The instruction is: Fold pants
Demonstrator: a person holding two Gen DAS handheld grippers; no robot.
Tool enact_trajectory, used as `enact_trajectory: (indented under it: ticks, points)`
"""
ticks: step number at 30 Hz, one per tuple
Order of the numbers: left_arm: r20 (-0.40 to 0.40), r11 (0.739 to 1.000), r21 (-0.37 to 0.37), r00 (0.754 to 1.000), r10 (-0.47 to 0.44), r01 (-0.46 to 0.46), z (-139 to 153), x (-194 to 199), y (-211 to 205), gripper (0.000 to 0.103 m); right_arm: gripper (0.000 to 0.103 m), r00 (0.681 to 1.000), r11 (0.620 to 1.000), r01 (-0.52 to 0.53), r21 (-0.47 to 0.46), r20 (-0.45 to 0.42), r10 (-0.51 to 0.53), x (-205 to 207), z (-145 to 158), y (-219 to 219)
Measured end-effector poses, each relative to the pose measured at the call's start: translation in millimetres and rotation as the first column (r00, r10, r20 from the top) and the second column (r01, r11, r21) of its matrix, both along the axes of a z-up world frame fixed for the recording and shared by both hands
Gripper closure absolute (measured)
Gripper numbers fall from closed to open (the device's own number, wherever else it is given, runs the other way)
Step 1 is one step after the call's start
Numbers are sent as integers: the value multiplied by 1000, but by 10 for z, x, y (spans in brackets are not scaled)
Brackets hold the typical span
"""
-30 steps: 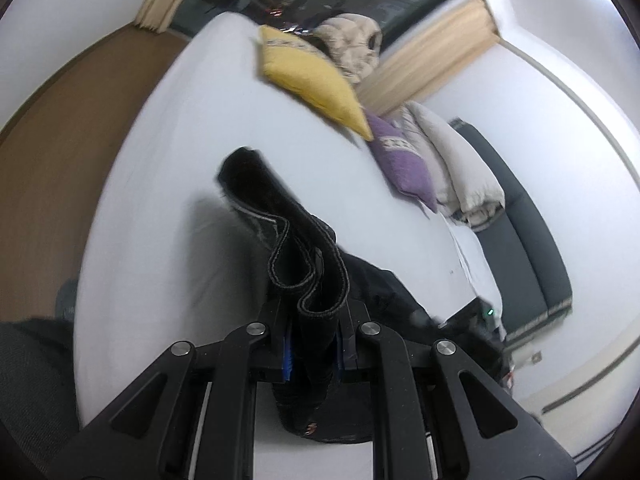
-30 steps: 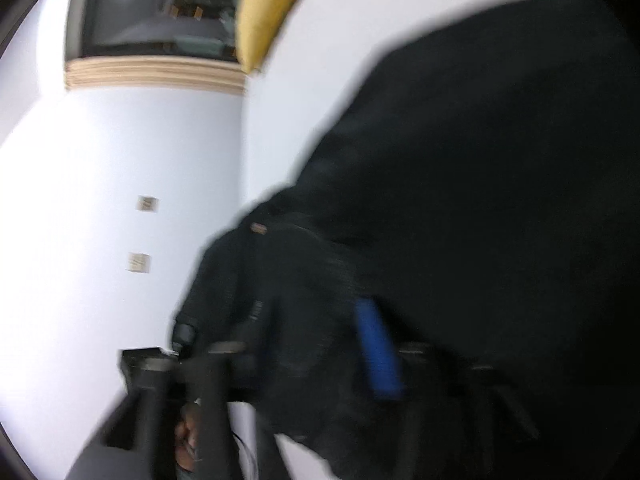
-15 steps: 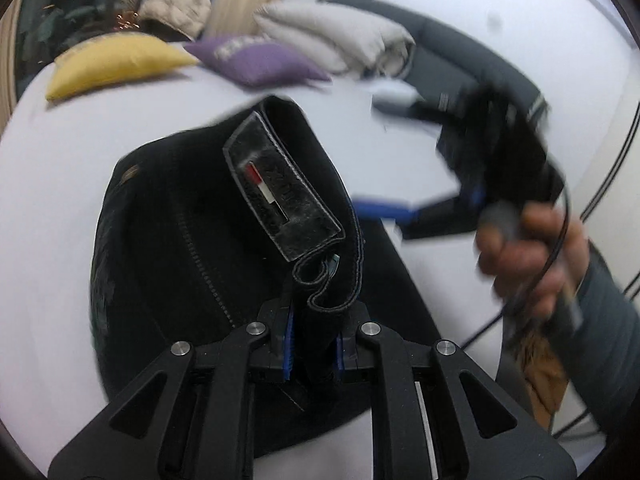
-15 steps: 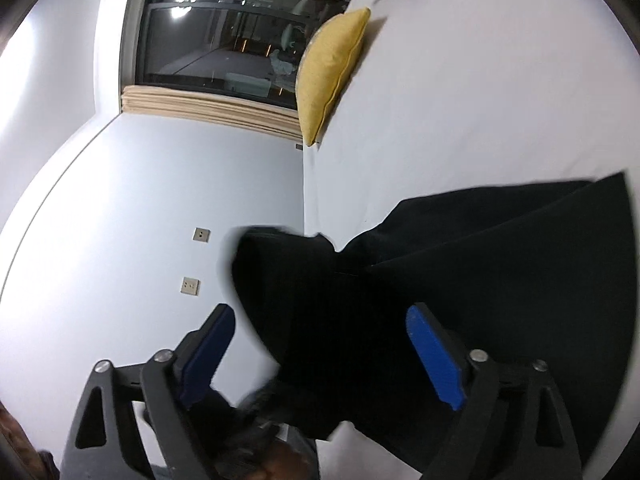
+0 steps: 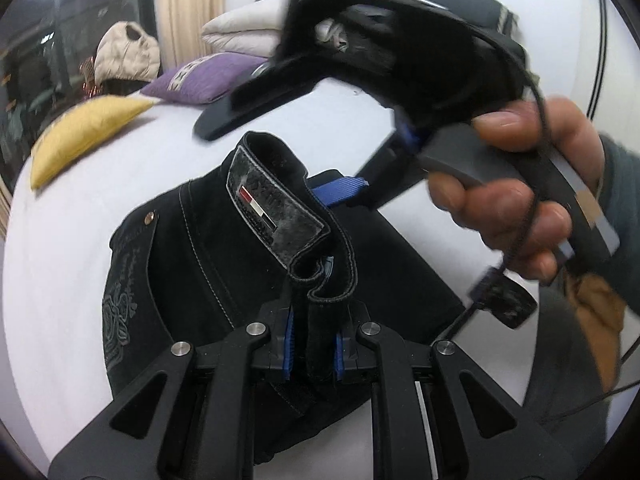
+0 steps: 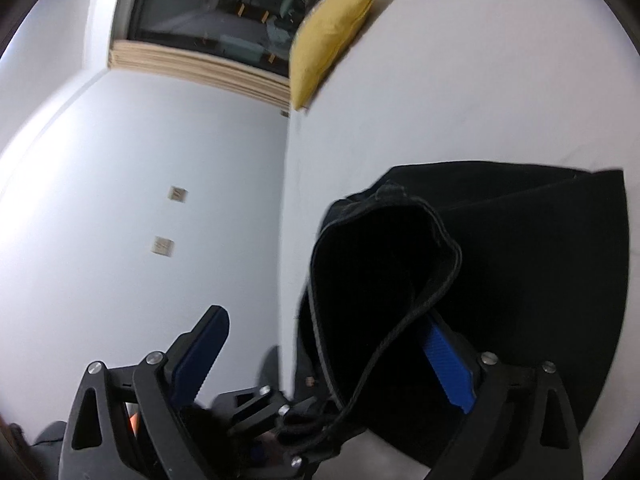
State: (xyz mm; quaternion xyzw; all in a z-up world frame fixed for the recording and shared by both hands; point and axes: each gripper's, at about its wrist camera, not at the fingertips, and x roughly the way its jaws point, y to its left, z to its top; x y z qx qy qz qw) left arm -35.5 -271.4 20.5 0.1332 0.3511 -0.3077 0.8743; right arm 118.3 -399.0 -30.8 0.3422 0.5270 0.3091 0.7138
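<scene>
Pants (image 5: 208,264): black, lying partly folded on the white bed (image 5: 56,240), near the edge closest to you; stitched seams, a small metal rivet and an embroidered pocket face up in your left wrist view.
Waistband (image 5: 276,216): lifted off the bed and standing up in a fold; a grey leather patch with a red, white and black flag mark faces your left camera.
Left gripper (image 5: 314,350): you have it closed on the doubled waistband, the cloth pinched between the two blue pads (image 5: 289,340).
Right gripper (image 6: 320,344): your jaws stand wide apart, holding nothing; one blue pad (image 6: 448,364) sits against the raised black cloth, the other (image 6: 200,356) hangs past the bed's edge, clear of the cloth.
Right hand (image 5: 516,196): wrapped round the grey handle of the right gripper, seen above the pants in your left wrist view, a black cable looping beside it.
Yellow pillow (image 6: 332,36): at the far end of the bed, well apart from the pants.
Purple pillow (image 5: 200,80): beside the yellow one, along the far end.
Folded pale bedding (image 5: 244,28): behind the purple pillow.
Window (image 6: 224,4): dark glass beyond the far end of the bed, a pale wood strip along its frame.
</scene>
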Motion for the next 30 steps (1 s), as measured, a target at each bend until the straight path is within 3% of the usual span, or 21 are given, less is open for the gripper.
enact_trajectory:
  ticks: [1, 4, 5, 8, 17, 30]
  points:
    - [14, 1000, 18, 1000, -5, 5, -6, -37, -56, 90, 18, 1000, 1000, -5, -23, -2, 5, 28, -6, -1]
    - [38, 998, 54, 999, -22, 20, -61, -116, -209, 90, 53, 1000, 994, -9, -107, -18, 7, 74, -72, -75]
    - [37, 998, 58, 999, -28, 26, -88, -114, -236, 90, 69, 1000, 992, -3, -126, -19, 0, 78, -81, -125]
    - [42, 997, 64, 998, -56, 53, -111, -181, -368, 90, 81, 1000, 991, 23, -135, -4, -23, 56, -70, -239]
    - [64, 986, 92, 987, -144, 138, -136, -170, -942, 90, 87, 994, 976, 104, -191, 49, -96, -59, -38, -553]
    - [-8, 975, 120, 982, -188, 187, -596, 141, -1302, 90, 88, 985, 965, 174, -197, 20, -174, -40, -409, -870]
